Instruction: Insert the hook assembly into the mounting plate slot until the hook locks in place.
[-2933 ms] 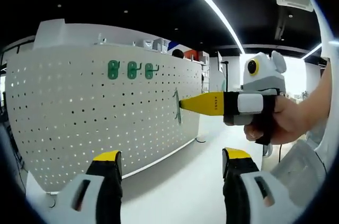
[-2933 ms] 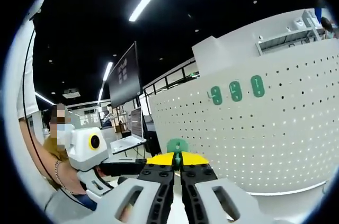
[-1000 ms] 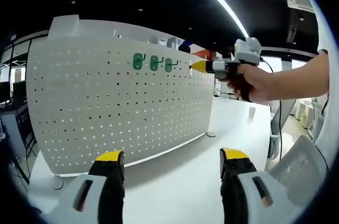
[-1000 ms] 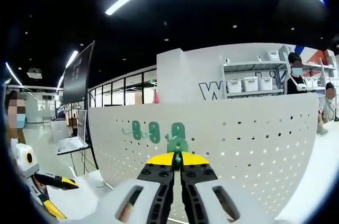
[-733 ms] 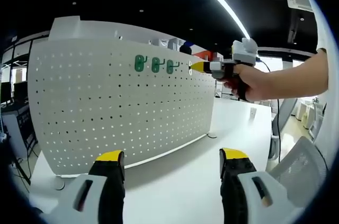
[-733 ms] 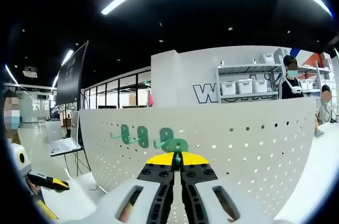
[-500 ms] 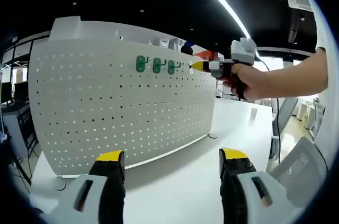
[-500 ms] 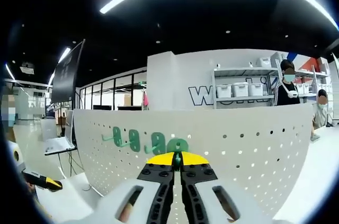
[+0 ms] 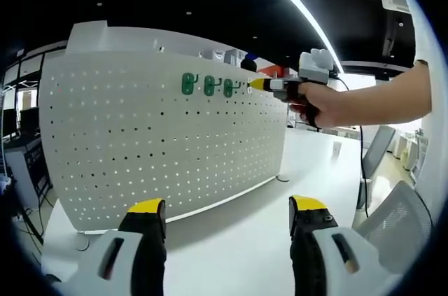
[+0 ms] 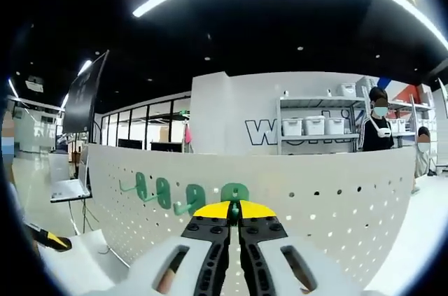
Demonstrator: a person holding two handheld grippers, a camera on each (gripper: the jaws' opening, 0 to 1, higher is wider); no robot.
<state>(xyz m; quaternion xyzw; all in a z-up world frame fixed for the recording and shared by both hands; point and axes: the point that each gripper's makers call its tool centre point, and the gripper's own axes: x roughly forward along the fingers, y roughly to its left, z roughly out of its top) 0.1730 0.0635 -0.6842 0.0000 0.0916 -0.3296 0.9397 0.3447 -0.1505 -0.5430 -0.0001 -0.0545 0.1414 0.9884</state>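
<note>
The white pegboard mounting plate (image 9: 154, 142) stands upright on a white table, with three green hooks (image 9: 208, 86) in its top row. In the left gripper view a hand holds my right gripper (image 9: 253, 85) at that row, its yellow tip just right of the third hook. In the right gripper view the right gripper (image 10: 235, 209) is shut on a green hook assembly (image 10: 234, 193), close to the plate (image 10: 336, 198) and beside the mounted hooks (image 10: 164, 191). My left gripper (image 9: 225, 206) hangs open over the table, nothing between its jaws.
The white table (image 9: 259, 240) runs out in front of the board. A mesh chair back (image 9: 399, 219) sits at the right. Behind the board stand a shelf with white bins (image 10: 315, 127), two people (image 10: 378, 128) and a dark screen (image 10: 80, 103). A laptop (image 10: 66, 187) lies at the left.
The right gripper has carried the green hook up from mid-board to the top row and closer to the plate. The left gripper has stayed open and nearly still.
</note>
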